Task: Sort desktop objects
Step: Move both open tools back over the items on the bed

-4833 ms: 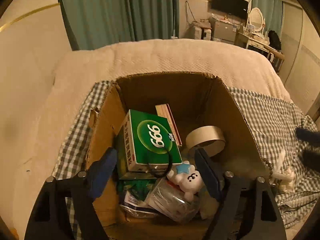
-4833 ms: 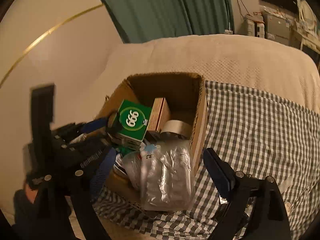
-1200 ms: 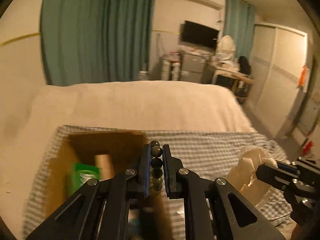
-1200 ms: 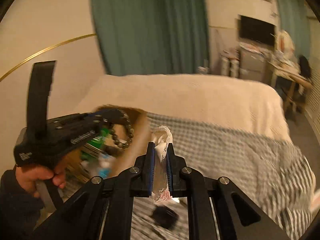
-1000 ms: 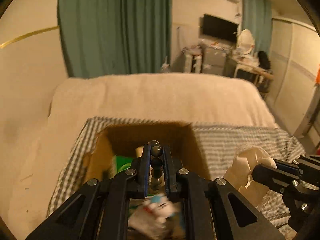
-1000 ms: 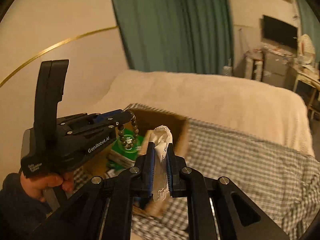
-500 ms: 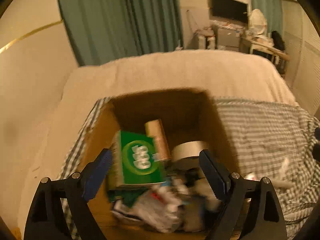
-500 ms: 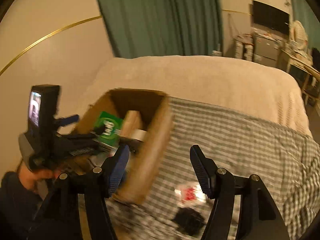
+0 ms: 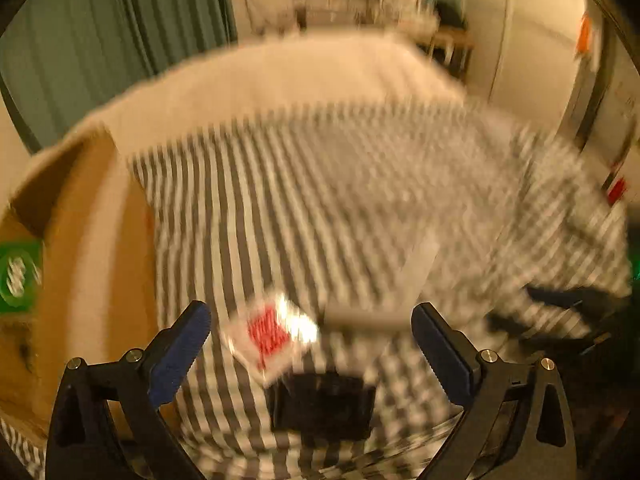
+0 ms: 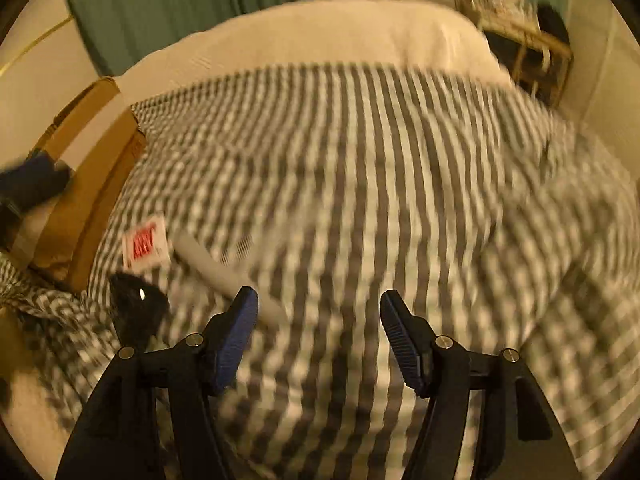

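While both views blur, the left gripper (image 9: 311, 334) gapes empty above a red-and-white packet (image 9: 272, 336) and black object (image 9: 322, 406) on the checked cloth (image 9: 320, 200) beside the cardboard box (image 9: 96, 264); the right gripper (image 10: 319, 326) gapes empty beside a white tube (image 10: 224, 268).

A bed under a grey-and-white checked cloth (image 10: 360, 168) carries a brown cardboard box (image 10: 96, 152) far left of the tool, with a red-printed white packet (image 10: 144, 244), pale tube (image 10: 224, 272) and black object (image 10: 136, 304) ahead-left.
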Available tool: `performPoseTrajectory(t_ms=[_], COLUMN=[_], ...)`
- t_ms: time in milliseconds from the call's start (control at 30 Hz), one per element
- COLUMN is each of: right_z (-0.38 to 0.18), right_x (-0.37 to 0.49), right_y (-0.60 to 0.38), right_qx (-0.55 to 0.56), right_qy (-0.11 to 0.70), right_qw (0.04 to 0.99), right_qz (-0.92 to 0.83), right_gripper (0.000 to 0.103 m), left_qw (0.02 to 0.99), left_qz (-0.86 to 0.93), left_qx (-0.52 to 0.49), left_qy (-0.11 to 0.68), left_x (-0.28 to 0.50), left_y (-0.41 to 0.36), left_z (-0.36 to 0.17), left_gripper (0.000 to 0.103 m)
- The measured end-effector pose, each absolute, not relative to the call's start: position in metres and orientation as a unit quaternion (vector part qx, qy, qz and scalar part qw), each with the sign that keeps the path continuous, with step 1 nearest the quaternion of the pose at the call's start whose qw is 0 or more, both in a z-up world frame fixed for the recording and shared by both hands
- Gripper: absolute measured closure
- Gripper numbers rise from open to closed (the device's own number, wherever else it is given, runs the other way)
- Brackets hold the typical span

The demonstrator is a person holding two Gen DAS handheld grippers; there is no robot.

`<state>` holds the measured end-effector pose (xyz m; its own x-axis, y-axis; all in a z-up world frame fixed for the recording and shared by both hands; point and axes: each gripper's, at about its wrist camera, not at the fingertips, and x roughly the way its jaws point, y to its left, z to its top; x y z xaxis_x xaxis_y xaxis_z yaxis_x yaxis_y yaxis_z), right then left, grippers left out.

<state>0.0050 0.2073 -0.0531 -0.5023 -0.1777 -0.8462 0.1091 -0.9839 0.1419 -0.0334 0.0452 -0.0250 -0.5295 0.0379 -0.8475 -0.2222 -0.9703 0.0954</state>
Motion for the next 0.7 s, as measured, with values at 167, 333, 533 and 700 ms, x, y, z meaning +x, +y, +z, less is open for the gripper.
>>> performPoseTrajectory(t_ms=[167,333,533,700], right_z=[-0.085,-0.088,-0.084,-0.075], right_x=[0.022,0.044,0.044,0.039], right_y=[0.216,0.199,0.195,0.191], right_qx=[0.559,0.586,0.576,0.544], right_qy=[-0.055,-0.032,-0.016,0.000], right_qw=[0.056,0.100,0.103,0.103], right_qz=[-0.825,-0.804,-0.811,-0.833], right_gripper=[0.039,0.039,0.039,0.039], left_qw=[0.055,0.090,0.139,0.136], left_qz=[0.815,0.793,0.786,0.756], left_qx=[-0.575,-0.600,-0.603,-0.640], left_qy=[-0.048,-0.060,0.019,0.004], left_x=[-0.031,-0.013,-0.011,-0.033], left_y=[-0.003,-0.002,0.030,0.031], left_z=[-0.057,-0.064,-0.067,-0.088], left_gripper=[0.000,0.000,0.000,0.029])
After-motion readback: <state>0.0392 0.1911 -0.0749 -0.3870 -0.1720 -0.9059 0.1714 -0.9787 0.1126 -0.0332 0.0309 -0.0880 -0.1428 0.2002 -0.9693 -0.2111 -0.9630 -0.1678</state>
